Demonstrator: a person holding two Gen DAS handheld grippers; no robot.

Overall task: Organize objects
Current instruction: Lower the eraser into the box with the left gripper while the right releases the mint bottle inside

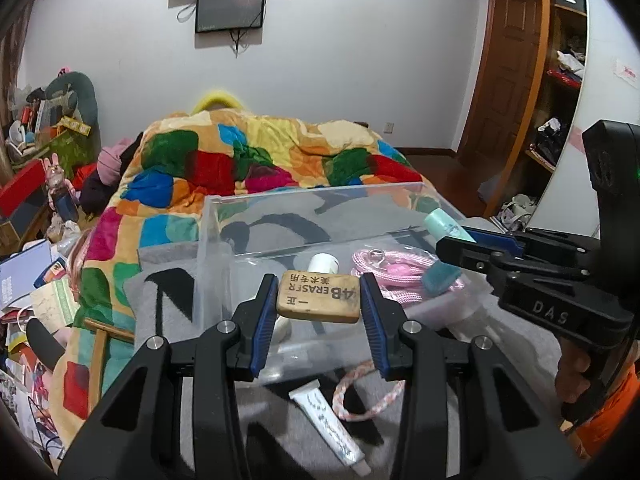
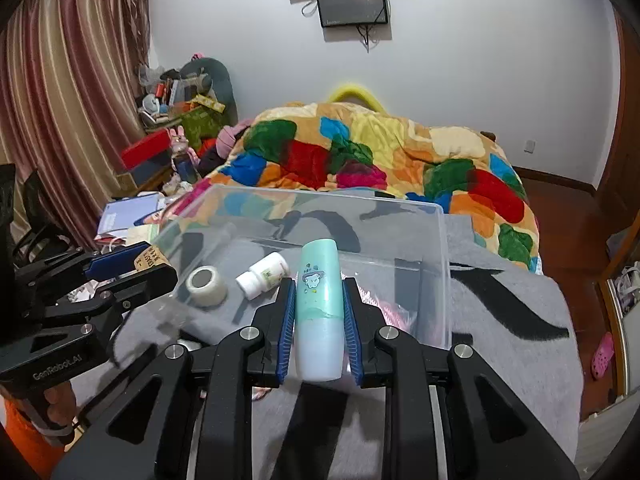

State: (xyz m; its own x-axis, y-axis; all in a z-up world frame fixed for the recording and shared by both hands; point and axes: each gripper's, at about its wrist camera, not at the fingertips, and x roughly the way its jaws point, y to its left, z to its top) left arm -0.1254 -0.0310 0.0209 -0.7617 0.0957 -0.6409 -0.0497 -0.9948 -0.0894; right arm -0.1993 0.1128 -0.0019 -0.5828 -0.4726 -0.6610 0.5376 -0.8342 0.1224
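Note:
My left gripper (image 1: 319, 298) is shut on a tan 4B eraser (image 1: 319, 298) and holds it over the near edge of a clear plastic bin (image 1: 280, 200). My right gripper (image 2: 319, 300) is shut on a mint-green tube bottle (image 2: 319, 312) and holds it over the bin (image 2: 440, 264); it also shows in the left wrist view (image 1: 452, 236). Inside the bin lie a small white bottle (image 2: 262, 275), a roll of clear tape (image 2: 206, 285) and a pink cord (image 1: 384, 272). The left gripper (image 2: 132, 266) with the eraser (image 2: 150, 261) appears at the left of the right wrist view.
The bin stands on a grey blanket (image 2: 520, 320) on a bed with a colourful quilt (image 1: 240, 160). A white tube (image 1: 328, 424) and a pink-white cord loop (image 1: 360, 396) lie on the blanket in front of the bin. Clutter (image 1: 32, 280) fills the bedside at left; shelves (image 1: 560, 80) stand right.

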